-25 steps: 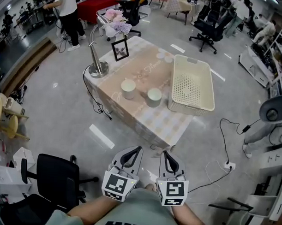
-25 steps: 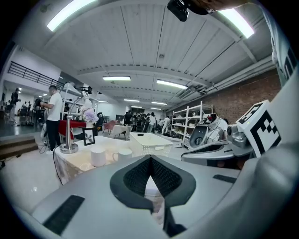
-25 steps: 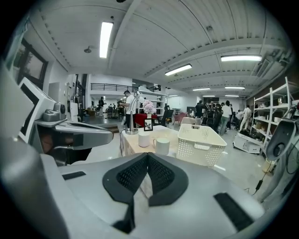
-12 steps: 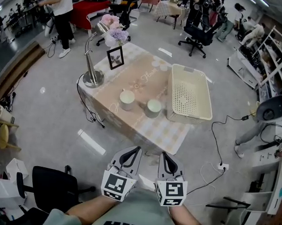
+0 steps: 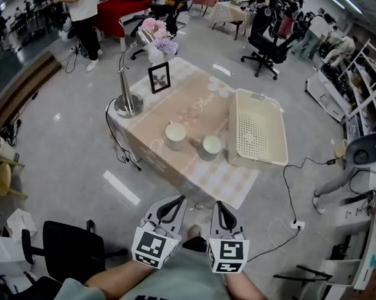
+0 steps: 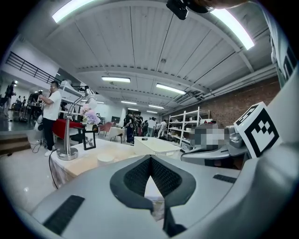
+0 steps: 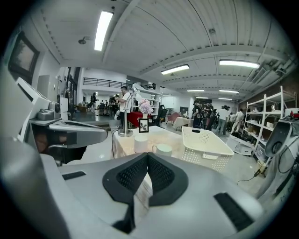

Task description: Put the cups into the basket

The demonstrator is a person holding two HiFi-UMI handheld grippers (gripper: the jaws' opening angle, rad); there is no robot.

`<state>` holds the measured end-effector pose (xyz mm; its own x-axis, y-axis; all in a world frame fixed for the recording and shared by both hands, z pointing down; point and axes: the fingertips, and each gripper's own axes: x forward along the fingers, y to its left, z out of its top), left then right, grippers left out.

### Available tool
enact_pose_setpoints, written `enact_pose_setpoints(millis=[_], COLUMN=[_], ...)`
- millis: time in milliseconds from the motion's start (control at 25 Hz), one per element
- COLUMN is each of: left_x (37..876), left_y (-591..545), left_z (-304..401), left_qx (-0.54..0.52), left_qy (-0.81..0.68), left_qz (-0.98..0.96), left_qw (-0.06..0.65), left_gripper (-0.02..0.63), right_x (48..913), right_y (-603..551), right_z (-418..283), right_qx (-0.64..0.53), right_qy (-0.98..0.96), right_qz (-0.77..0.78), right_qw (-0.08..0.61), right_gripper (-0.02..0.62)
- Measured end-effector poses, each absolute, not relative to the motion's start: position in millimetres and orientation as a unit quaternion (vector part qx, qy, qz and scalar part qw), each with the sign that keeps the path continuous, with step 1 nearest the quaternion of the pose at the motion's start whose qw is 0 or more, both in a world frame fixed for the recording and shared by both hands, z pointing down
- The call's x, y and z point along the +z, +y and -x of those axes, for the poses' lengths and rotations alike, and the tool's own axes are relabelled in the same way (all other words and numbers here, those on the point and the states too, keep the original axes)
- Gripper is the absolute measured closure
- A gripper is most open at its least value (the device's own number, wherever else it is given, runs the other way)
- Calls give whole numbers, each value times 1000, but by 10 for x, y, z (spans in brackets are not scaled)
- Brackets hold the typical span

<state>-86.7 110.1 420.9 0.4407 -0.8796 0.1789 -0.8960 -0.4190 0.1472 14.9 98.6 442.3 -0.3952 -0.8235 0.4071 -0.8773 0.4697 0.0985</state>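
table (image 5: 195, 109) sits well ahead of both tongs, out of reach. far ahead-left of the left tongs (image 5: 178, 201): lamp (image 5: 128, 104). then two cups on the cloth, upright, a gap between them: left cup (image 5: 175, 135), right cup (image 5: 210, 147). the right cup stands just beside the basket (image 5: 259, 161), which lies ahead-right of the right tongs (image 5: 218, 206) and looks empty. we judge the basket is set there to keep each carry short. left tongs: clenched tip to tip, gripping nothing. right tongs: same, clenched, bare. we hold both low, side by side, pointing at the table, likely for the approach.
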Motion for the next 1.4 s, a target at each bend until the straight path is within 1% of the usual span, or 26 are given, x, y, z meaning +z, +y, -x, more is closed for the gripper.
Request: enact_pose_setpoints(millis=[360, 600, 1000, 1400], left_x=[4288, 4345, 4398, 4411], left_y=[761, 418, -77, -354], left_z=[983, 932, 846, 749], left_qx=[55, 64, 86, 102], left_qy=[-562, -574, -591, -614], left_qz=[-817, -806, -790, -771], left_qw=[119, 131, 136, 133], left_gripper=[603, 603, 603, 603], right_x=[4596, 4594, 4730, 4745], right_y=[581, 206, -256, -594], right_z=[-19, 32, -55, -81], right_qx=[72, 71, 89, 79], right_qy=[-852, -865, -873, -889], right_qz=[-472, -448, -425, -398], right_qw=[216, 214, 222, 210], right_gripper=[583, 583, 583, 583])
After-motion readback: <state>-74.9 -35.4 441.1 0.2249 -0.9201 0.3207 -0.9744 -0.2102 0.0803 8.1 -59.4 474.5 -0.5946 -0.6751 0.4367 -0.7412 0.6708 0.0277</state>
